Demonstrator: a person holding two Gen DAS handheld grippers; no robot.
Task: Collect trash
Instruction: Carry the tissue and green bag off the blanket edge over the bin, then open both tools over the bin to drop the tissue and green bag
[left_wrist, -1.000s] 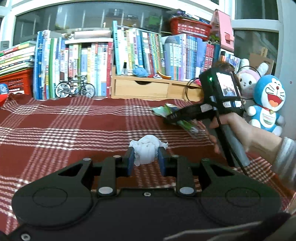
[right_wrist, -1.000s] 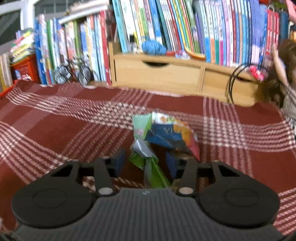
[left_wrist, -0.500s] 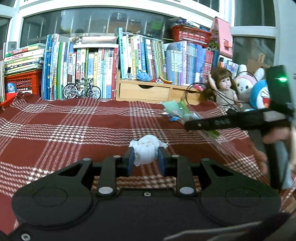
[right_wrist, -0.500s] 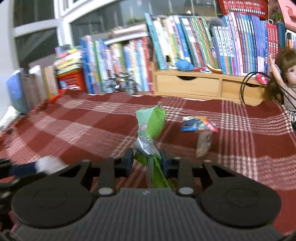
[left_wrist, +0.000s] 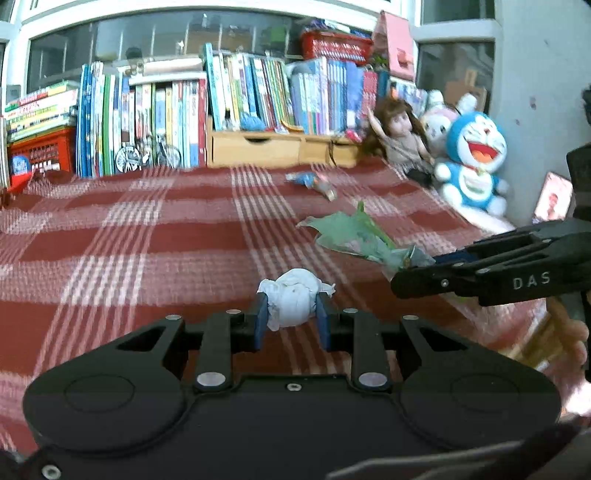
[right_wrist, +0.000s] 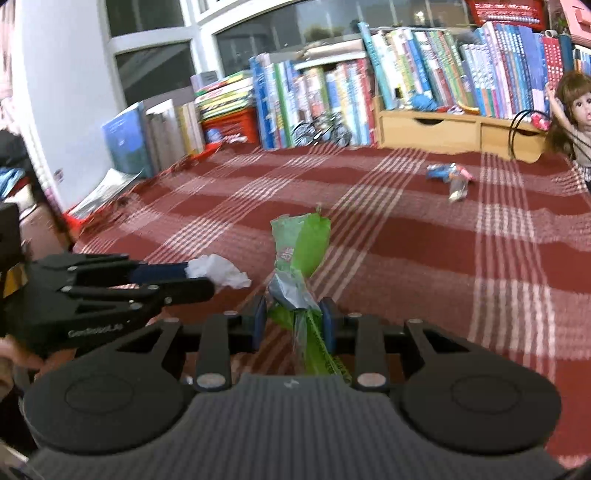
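My left gripper is shut on a crumpled white tissue wad, held above the red plaid cloth. My right gripper is shut on a green plastic wrapper that sticks up between its blue pads. In the left wrist view the right gripper comes in from the right with the green wrapper hanging from it. In the right wrist view the left gripper shows at the left with the tissue. A blue crumpled snack wrapper lies on the cloth further back.
Rows of books and a wooden drawer unit line the back. A doll, a white plush rabbit and a blue plush cat sit at the right. A toy bicycle and a red crate stand at the left.
Both grippers have drawn back from the books with their loads. The right gripper lifted the green wrapper away from the blue snack wrapper, which stays on the cloth, and swung leftwards.
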